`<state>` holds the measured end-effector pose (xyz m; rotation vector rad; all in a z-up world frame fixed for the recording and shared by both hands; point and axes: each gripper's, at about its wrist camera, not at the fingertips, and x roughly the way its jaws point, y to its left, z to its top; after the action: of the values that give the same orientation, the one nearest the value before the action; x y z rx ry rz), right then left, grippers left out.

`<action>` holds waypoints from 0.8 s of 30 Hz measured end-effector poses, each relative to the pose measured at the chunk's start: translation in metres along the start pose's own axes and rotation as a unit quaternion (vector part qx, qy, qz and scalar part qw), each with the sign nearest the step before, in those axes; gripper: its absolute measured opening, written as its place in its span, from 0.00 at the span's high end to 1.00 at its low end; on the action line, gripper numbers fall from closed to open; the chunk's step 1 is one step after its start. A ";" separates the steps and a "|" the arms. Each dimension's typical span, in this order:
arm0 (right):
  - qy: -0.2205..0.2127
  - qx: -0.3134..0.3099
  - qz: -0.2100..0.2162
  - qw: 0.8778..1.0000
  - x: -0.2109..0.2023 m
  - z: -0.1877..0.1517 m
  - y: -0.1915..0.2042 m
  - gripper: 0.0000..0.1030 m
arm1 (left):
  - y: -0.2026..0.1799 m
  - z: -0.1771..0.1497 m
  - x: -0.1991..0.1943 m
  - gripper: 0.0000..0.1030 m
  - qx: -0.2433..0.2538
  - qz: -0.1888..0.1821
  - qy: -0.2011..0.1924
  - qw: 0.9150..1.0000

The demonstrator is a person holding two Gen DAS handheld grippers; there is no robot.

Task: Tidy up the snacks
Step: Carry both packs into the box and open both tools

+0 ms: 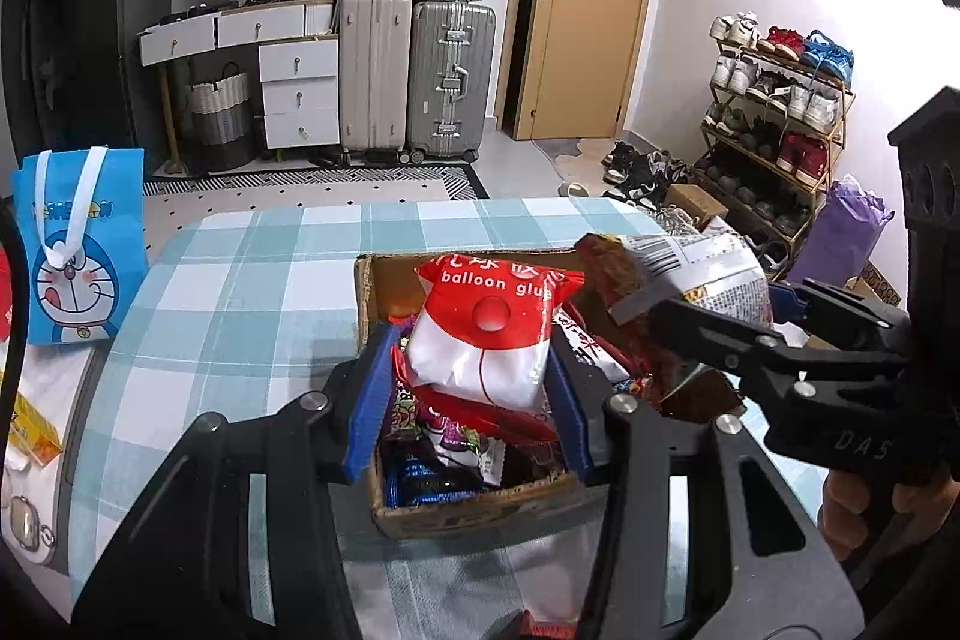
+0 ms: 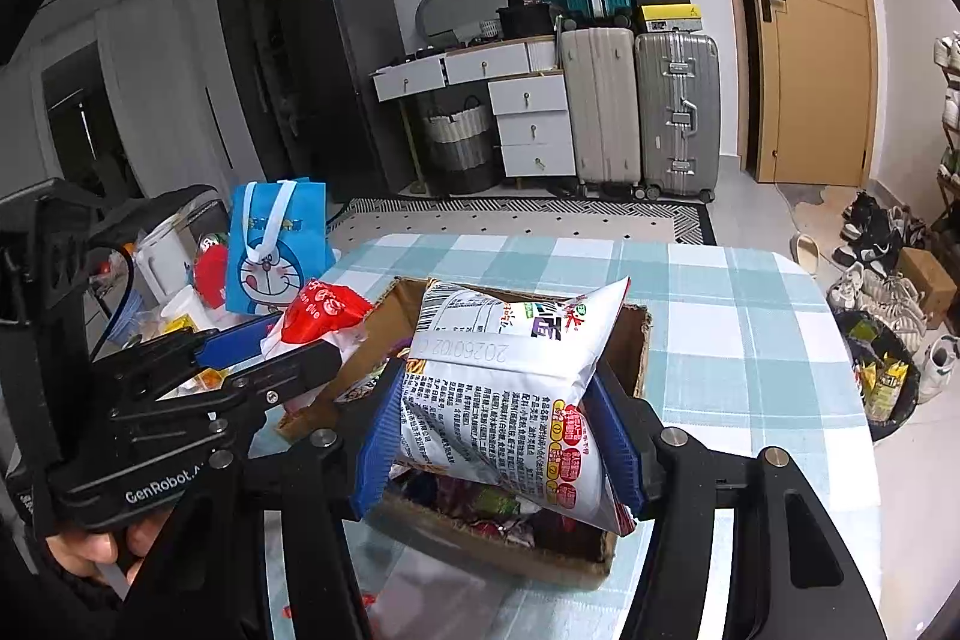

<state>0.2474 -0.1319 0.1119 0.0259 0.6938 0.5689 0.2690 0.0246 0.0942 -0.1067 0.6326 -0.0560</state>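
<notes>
Cardboard box (image 1: 474, 511) sat on the checked tablecloth (image 1: 240, 280) directly below both sets of jaws, its near rim under the fingers and its far rim just past them; bare cloth lay beyond the far rim and to either side. Left gripper (image 1: 468, 394) was clamped on the red-and-white "balloon glue" packet (image 1: 489, 334), blue pads pressed to both sides, packet upright over the box. Right gripper (image 2: 501, 427) was clamped on the silver printed snack bag (image 2: 510, 382), bag tilted above the box opening. The two grippers hung close side by side, right one just right of the left jaws. Loose wrappers (image 1: 444, 454) below the jaws filled the box; individual ones were hard to make out. A blue cartoon bag (image 1: 81, 244) stood well left of the jaws.
</notes>
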 end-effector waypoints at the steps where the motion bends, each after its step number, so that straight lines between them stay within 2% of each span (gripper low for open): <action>1: 0.002 0.001 -0.001 1.000 0.004 0.001 -0.001 0.42 | 0.000 0.000 0.004 0.56 0.001 0.002 0.002 1.000; 12: 0.024 0.010 -0.008 1.000 0.035 0.003 -0.012 0.42 | -0.004 -0.005 0.044 0.56 0.019 0.023 0.017 0.999; 24: 0.034 0.006 -0.020 0.999 0.048 -0.006 -0.018 0.42 | -0.002 -0.015 0.066 0.56 0.026 0.032 0.033 0.999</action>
<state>0.2832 -0.1241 0.0746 0.0029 0.7625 0.5292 0.3129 0.0153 0.0439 -0.0351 0.6997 -0.0147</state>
